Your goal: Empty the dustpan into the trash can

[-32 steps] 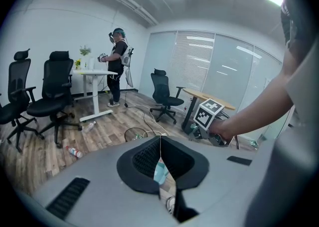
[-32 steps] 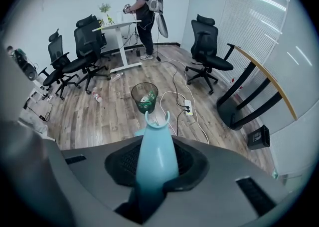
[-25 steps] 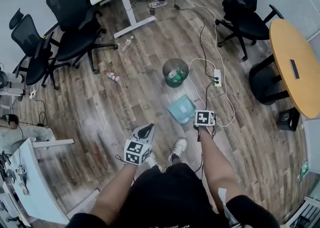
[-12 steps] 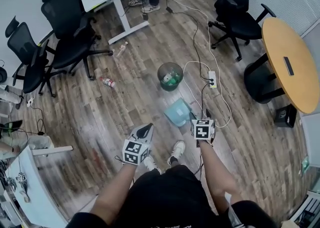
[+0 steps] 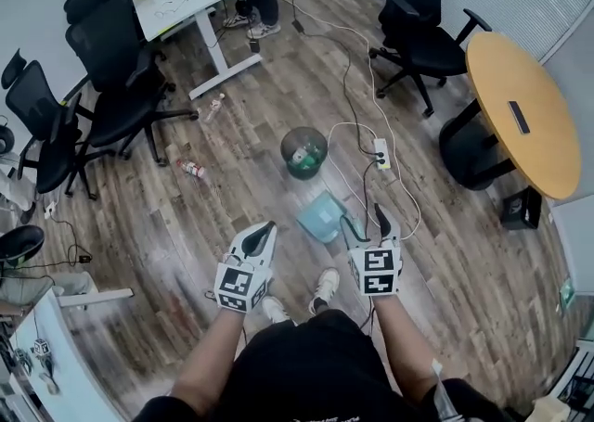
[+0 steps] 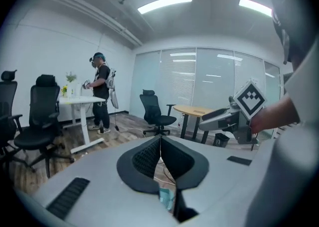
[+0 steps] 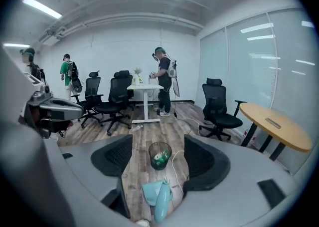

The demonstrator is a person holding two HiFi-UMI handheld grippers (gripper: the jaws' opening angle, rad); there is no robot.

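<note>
The left hand-held gripper (image 5: 266, 227) and the right hand-held gripper (image 5: 365, 221) have both risen since the earlier frame, and the right one has come away from the dustpan (image 5: 320, 216). The wooden floor (image 5: 232, 198) is carrying everything. The trash can (image 5: 303, 151) is standing upright on it with litter inside. The teal dustpan is lying near the can, between it and the person's shoes. The right hand-held gripper is hovering over the dustpan's handle end, its 2 jaws spread wide and holding nothing. The left hand-held gripper's jaws are pressed together, also gripping nothing.
</note>
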